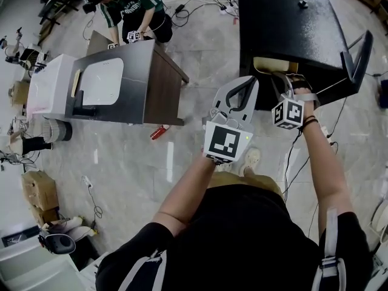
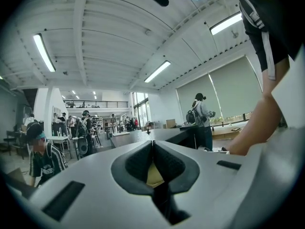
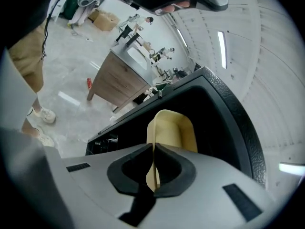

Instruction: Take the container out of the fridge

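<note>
The black fridge stands on the floor with its door swung open to the right. A pale yellow container sits at the fridge's opening. My right gripper is shut on its thin side wall; in the right gripper view the container stands on edge between the closed pads, with my right gripper in front of the dark fridge interior. My left gripper hovers just left of the container, pointing level. In its own view my left gripper is shut, tips touching, with a yellow patch showing through the hollow behind them.
A wooden desk with a white inset top stands to the left, a white unit beside it. A person crouches behind the desk. A red object lies on the floor, with cables near the fridge.
</note>
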### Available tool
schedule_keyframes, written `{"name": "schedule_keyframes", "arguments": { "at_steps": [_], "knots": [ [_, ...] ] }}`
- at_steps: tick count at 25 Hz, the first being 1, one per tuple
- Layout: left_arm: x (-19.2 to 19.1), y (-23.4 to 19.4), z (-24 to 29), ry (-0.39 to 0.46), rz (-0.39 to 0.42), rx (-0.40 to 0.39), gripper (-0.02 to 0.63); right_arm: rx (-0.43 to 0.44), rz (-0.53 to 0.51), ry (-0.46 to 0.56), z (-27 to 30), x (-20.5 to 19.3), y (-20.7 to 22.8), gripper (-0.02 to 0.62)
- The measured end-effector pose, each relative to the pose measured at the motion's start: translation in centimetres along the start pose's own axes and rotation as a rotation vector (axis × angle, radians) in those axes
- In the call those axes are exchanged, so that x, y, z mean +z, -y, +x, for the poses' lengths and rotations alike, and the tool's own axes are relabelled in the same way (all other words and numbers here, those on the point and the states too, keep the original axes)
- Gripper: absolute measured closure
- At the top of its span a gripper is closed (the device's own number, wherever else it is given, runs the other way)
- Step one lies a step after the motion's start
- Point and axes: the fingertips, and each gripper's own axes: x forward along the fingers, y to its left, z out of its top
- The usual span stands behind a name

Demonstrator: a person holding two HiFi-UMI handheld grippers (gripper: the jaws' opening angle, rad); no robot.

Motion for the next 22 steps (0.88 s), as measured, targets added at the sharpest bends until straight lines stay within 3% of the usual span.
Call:
{"name": "schedule_keyframes", "arguments": {
  "at_steps": [11, 22],
  "knots": [
    [0.8, 1.1, -2.1, 0.025, 0.008, -0.020, 0.583, -0.005, 0.041, 0.017, -4.5, 2.1, -1.7, 0.552],
    [1.3, 2.0, -5.6, 0.039, 0.017, -0.047, 0.583, 0.002, 0.180, 0.025, -9.3, 4.6, -5.0, 0.554]
  ]
}}
